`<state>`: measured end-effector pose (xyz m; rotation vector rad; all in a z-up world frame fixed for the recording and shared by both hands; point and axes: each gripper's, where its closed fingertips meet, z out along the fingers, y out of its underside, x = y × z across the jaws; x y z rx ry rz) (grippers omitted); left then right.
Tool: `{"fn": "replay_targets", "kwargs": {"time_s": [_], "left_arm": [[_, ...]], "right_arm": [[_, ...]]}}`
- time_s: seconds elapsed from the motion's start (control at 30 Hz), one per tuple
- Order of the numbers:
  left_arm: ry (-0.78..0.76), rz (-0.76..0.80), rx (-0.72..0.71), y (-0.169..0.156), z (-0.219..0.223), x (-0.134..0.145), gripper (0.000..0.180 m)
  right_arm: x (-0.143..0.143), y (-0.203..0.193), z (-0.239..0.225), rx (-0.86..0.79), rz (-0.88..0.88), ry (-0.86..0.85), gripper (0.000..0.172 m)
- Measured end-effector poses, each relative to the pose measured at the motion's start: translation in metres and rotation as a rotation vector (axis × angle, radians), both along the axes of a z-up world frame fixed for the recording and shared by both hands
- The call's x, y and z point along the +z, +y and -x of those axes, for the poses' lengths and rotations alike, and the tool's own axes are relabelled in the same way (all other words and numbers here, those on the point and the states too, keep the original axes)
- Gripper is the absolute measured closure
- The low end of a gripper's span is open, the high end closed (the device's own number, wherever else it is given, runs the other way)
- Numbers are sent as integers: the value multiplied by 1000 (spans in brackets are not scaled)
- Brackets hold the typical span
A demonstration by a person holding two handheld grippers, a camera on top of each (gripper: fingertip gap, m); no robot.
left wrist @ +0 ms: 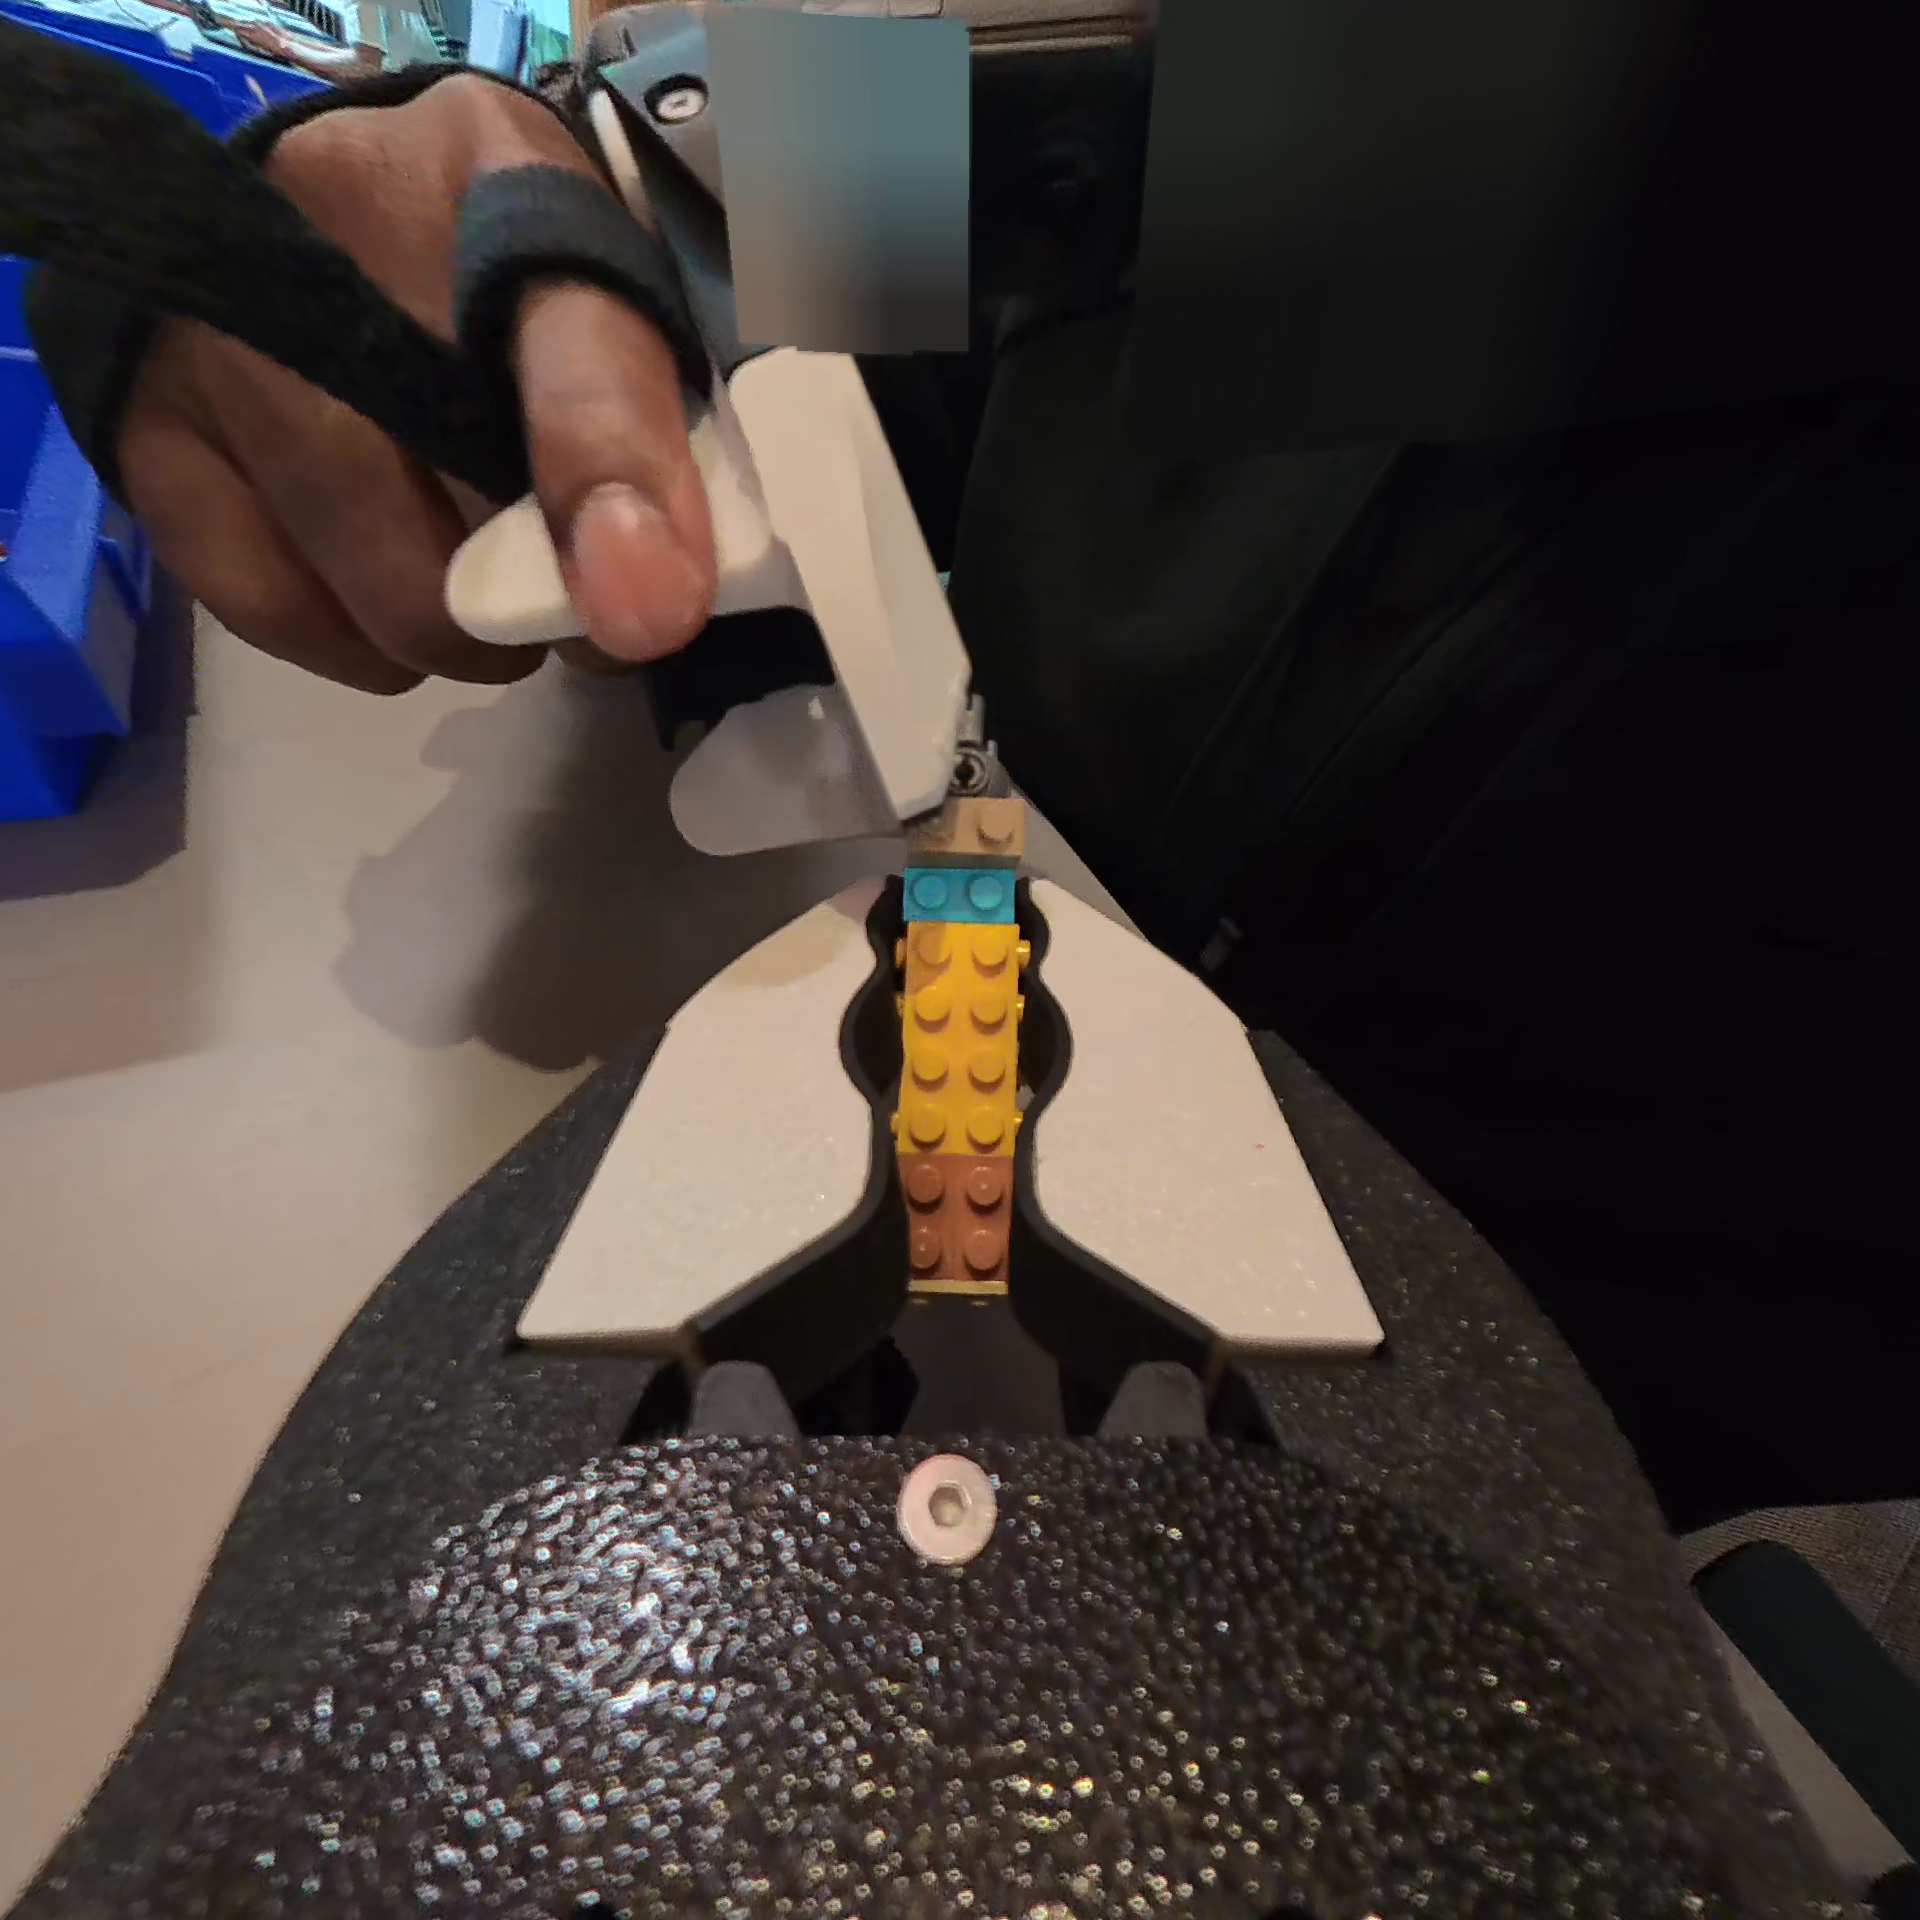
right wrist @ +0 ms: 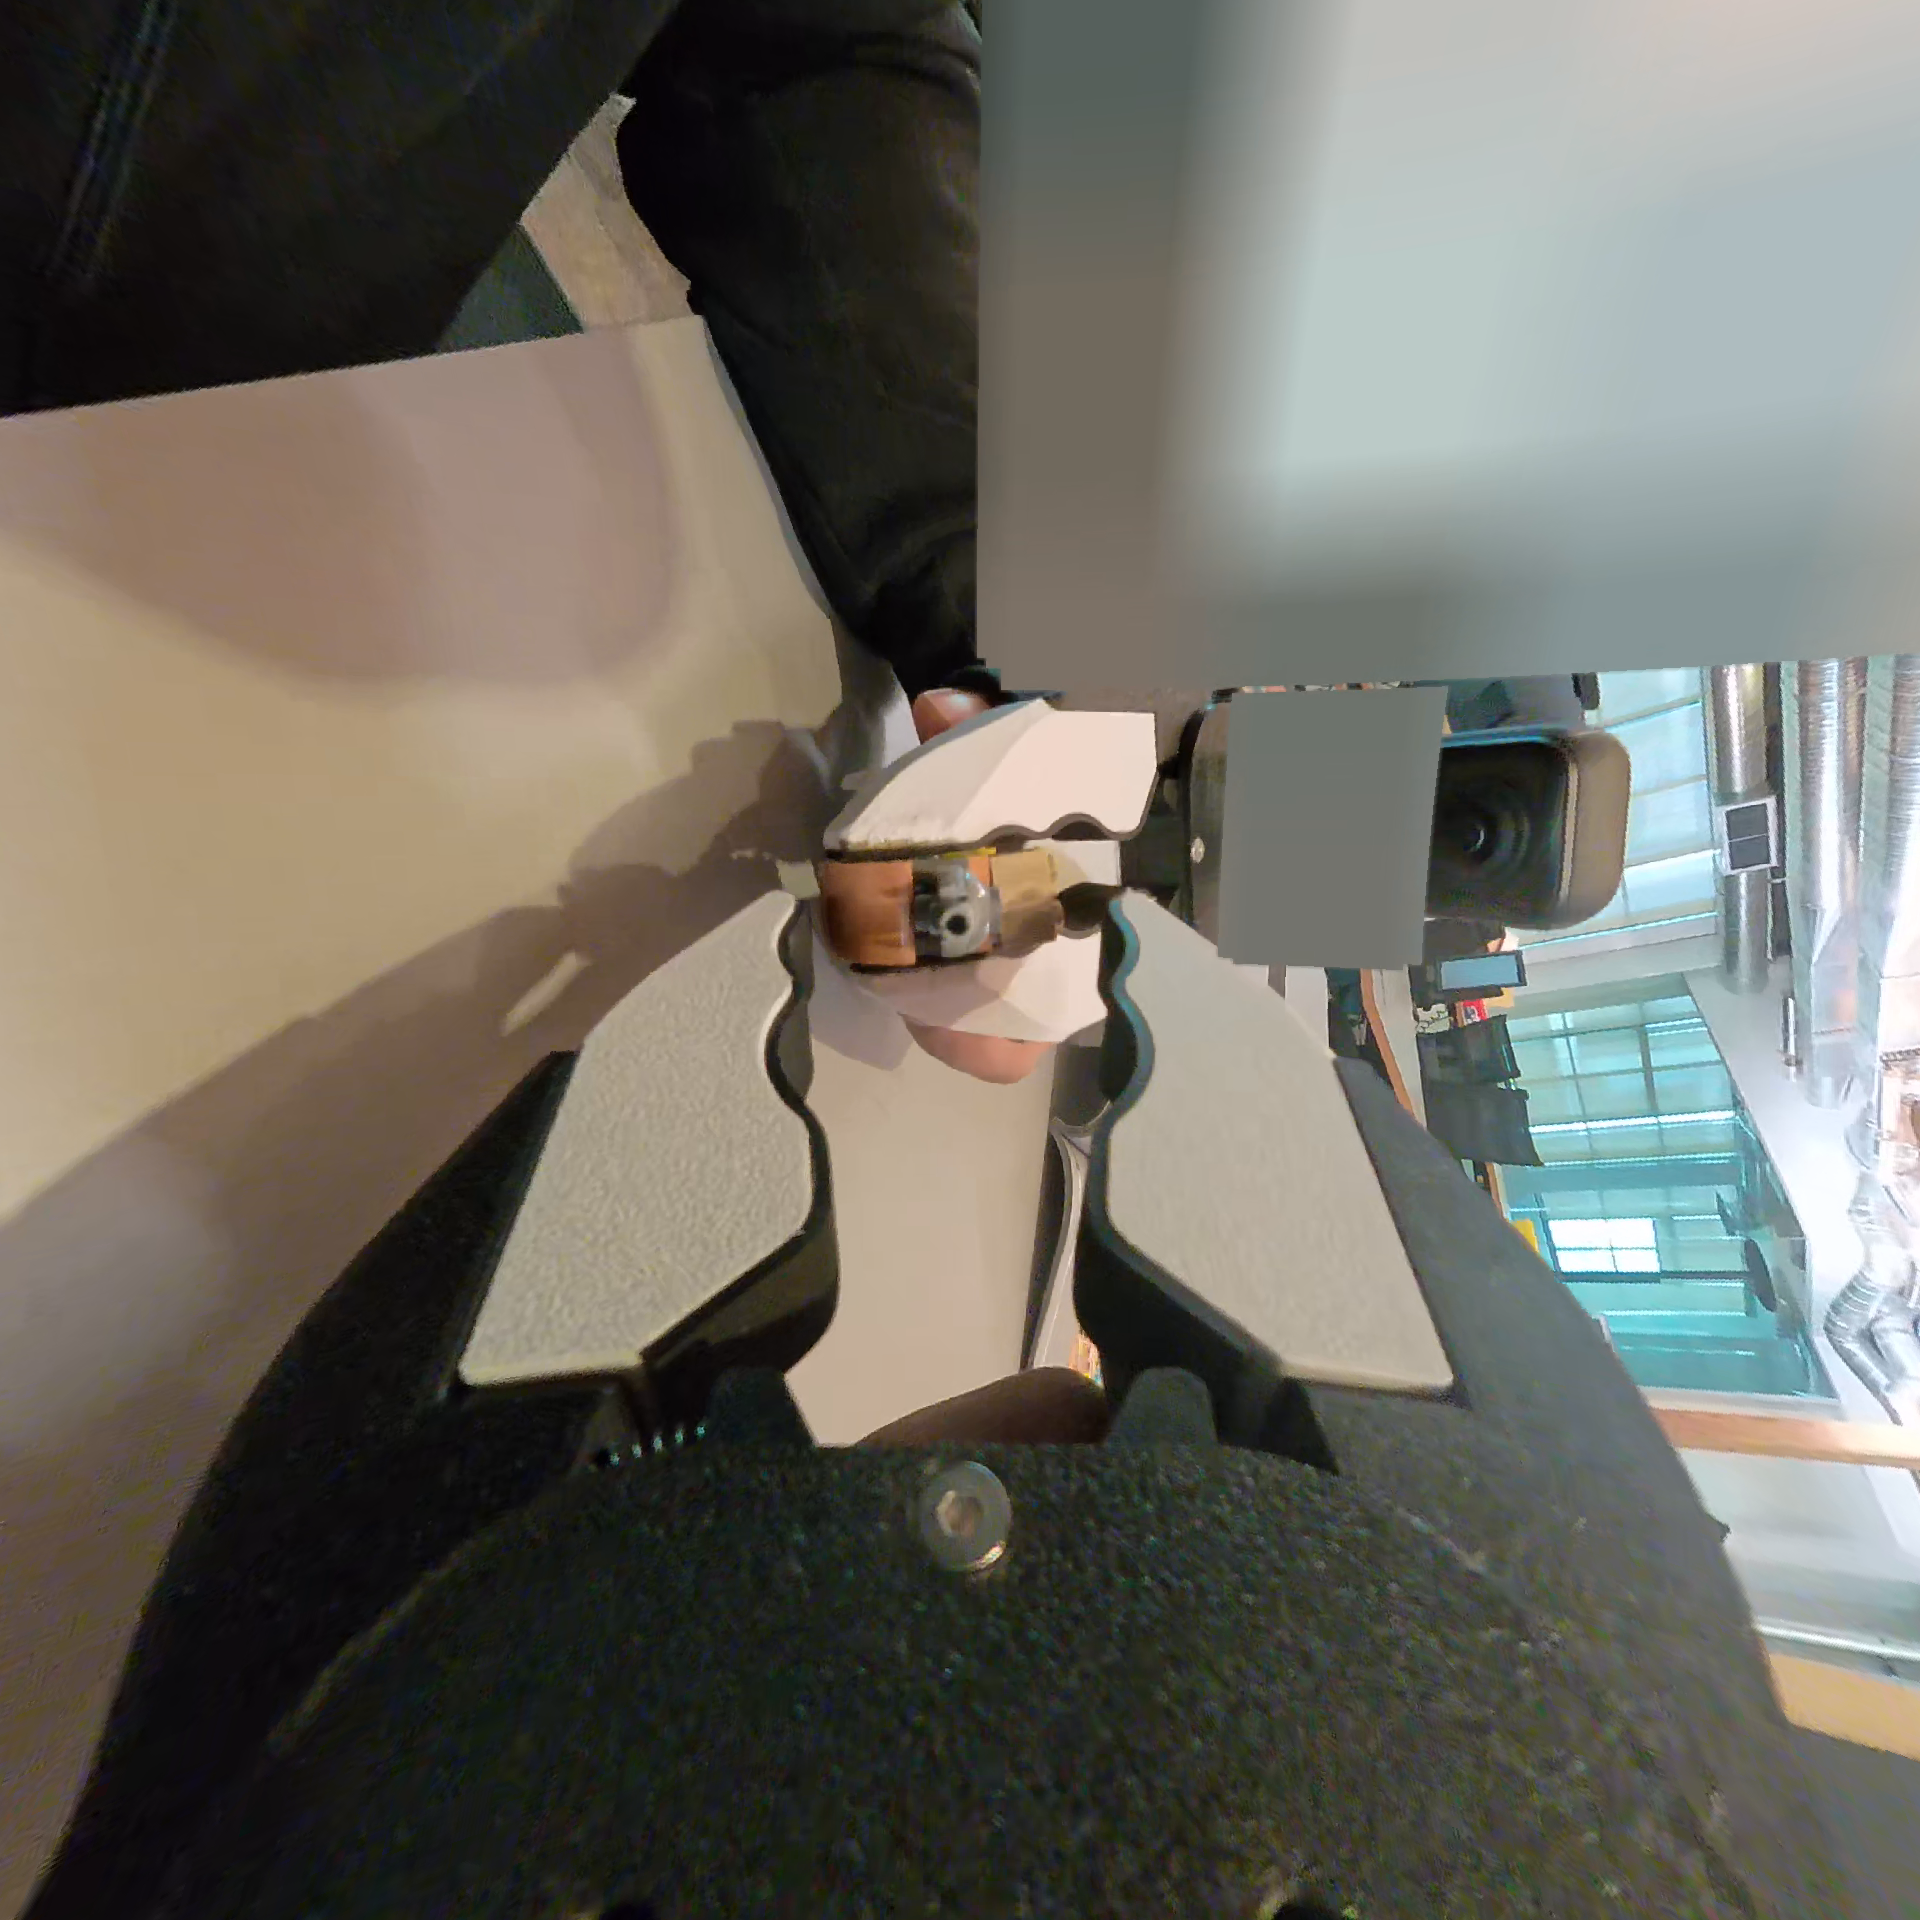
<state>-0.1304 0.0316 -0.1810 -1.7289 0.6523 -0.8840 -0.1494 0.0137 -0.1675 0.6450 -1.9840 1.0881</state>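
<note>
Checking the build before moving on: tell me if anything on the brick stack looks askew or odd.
The tan brick at the far end of the brick stack sits tilted, not square with the teal one. A small grey part juts beyond it.

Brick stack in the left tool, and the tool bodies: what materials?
Brick stack: glossy moulded plastic, judging by the crisp studs with highlights. Left tool body: black, pebbled and glinting, possibly textured printed plastic; finger faces matte white and grainy. Right tool looks the same.

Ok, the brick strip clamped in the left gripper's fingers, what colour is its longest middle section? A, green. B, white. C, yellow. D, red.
C: in the left wrist view the brick strip between the left gripper's fingers is mostly yellow, with brown at the near end and teal and tan at the far end.
</note>
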Motion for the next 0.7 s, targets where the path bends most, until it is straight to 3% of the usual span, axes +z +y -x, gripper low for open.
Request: {"fn": "replay_targets", "kwargs": {"time_s": [0.17,0.7], "left_arm": [[-9,-5,4,1,0,1,163],[-6,23,30,5,4,-1,163]], "right_arm": [[-2,-4,0,7,-3,8,127],[-6,0,4,12,-31,-5,128]]}}
